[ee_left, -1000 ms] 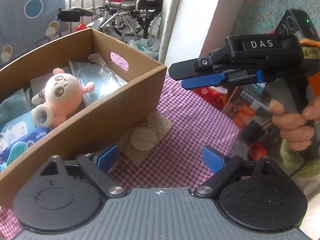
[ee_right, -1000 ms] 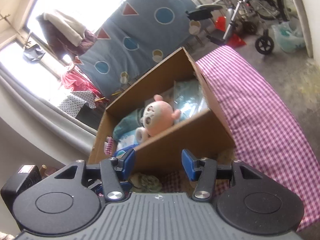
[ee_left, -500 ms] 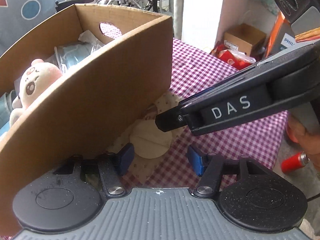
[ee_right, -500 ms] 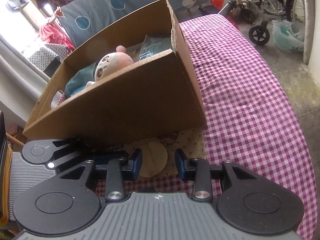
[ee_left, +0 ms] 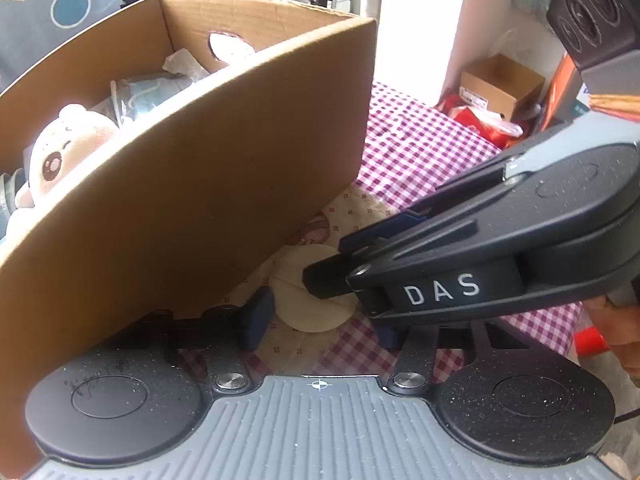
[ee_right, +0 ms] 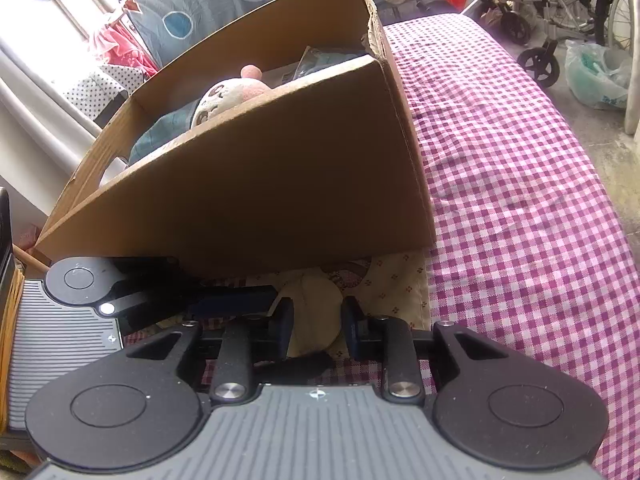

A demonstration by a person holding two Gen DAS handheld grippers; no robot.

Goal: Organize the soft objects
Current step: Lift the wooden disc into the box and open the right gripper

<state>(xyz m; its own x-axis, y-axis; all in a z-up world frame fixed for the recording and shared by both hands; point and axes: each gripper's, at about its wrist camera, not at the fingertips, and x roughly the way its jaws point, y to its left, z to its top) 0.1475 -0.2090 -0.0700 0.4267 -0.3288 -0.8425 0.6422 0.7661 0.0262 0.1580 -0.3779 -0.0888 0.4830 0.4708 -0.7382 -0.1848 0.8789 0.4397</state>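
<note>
Looks like a lived-in home, probably a bedroom or balcony-side room. Pink-and-white checked cloth (ee_right: 520, 200) over the counter, blue quilt with circles and triangles (ee_right: 208, 4) hung by the bright window, folded metal wheelchair (ee_right: 560, 12) on the bare floor, small brown cardboard carton (ee_left: 502, 84) against the white wall.

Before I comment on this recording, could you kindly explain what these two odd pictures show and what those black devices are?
Each picture comes from a fisheye camera on a hand-held two-finger gripper, looking forward along its fingers. No robot arm is involved: a person holds one gripper in each hand.

The left view shows the left gripper with the right gripper crossing in from the right. The right view shows the right gripper. Both are open around a flat beige round soft piece on a patterned cloth, lying on the checked tablecloth beside a cardboard box. A pink plush toy sits in the box. Nothing is gripped yet.
</note>
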